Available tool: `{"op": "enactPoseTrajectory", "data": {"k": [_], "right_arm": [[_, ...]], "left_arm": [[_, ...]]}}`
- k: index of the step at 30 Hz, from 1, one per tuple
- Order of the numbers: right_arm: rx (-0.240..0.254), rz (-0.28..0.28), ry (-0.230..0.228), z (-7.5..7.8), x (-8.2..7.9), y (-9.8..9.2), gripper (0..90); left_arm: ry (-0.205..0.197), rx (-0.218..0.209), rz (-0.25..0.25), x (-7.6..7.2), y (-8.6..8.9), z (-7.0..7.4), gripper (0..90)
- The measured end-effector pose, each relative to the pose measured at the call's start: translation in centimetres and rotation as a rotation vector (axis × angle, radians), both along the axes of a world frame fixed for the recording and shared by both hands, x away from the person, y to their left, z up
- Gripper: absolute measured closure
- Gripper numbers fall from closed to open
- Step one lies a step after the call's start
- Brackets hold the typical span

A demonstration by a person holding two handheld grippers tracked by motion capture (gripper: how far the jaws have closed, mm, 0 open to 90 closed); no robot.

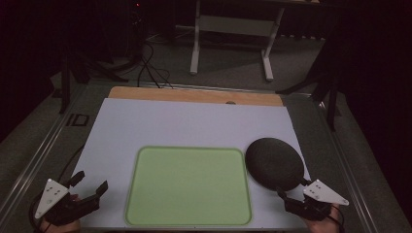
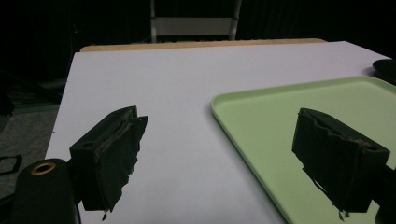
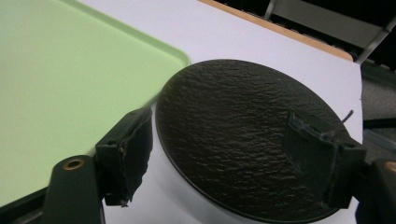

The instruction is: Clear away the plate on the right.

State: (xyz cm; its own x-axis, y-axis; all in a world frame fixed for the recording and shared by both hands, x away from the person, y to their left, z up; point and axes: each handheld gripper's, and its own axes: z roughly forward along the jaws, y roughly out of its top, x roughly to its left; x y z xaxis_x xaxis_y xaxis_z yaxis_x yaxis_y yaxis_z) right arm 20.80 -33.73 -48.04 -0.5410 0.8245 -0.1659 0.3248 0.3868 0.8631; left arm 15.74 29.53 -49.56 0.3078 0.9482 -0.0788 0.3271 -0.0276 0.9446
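Fingers (image 2: 112, 154) of the left gripper (image 1: 87, 187) are spread wide and hold nothing; they hang above the white counter (image 1: 194, 124) at its near left corner. The right gripper (image 1: 294, 189) is also wide open and empty, at the near right corner, with its fingers (image 3: 128, 154) on both sides of the near rim of the dark round plate (image 1: 274, 162).

From above, the green tray (image 1: 189, 187) lies in the middle near the front edge, and the plate is just beside its right side. The right gripper view shows more: the plate (image 3: 233, 140) has a rough, stone-like surface, and its rim comes very close to the rounded tray corner (image 3: 180, 56); I cannot tell if they touch. The left gripper view shows the raised rim of the tray (image 2: 243, 133) and much bare white surface to its left and behind.

A wooden strip (image 1: 194, 94) runs along the far edge of the counter. Behind it, on the dark floor, stand a white frame (image 1: 233, 36) and some cables (image 1: 150, 68).
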Motion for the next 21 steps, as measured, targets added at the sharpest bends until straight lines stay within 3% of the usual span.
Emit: {"op": "enactPoseTrajectory", "data": {"k": [10, 13, 21], "right_arm": [[-0.086, 0.036, 0.008, -0.6, 0.0, -0.6, 28.3], [-0.101, 0.045, 0.012, -0.9, -0.1, -0.9, 34.0], [-0.173, 0.06, 0.029, -1.8, -0.3, -1.3, 38.3]], "left_arm": [[0.004, 0.001, 0.001, 0.1, 0.0, -0.1, 15.3], [0.005, -0.001, 0.001, 0.1, 0.0, -0.1, 15.3], [0.006, -0.007, 0.002, 0.1, 0.0, -0.2, 15.4]]}}
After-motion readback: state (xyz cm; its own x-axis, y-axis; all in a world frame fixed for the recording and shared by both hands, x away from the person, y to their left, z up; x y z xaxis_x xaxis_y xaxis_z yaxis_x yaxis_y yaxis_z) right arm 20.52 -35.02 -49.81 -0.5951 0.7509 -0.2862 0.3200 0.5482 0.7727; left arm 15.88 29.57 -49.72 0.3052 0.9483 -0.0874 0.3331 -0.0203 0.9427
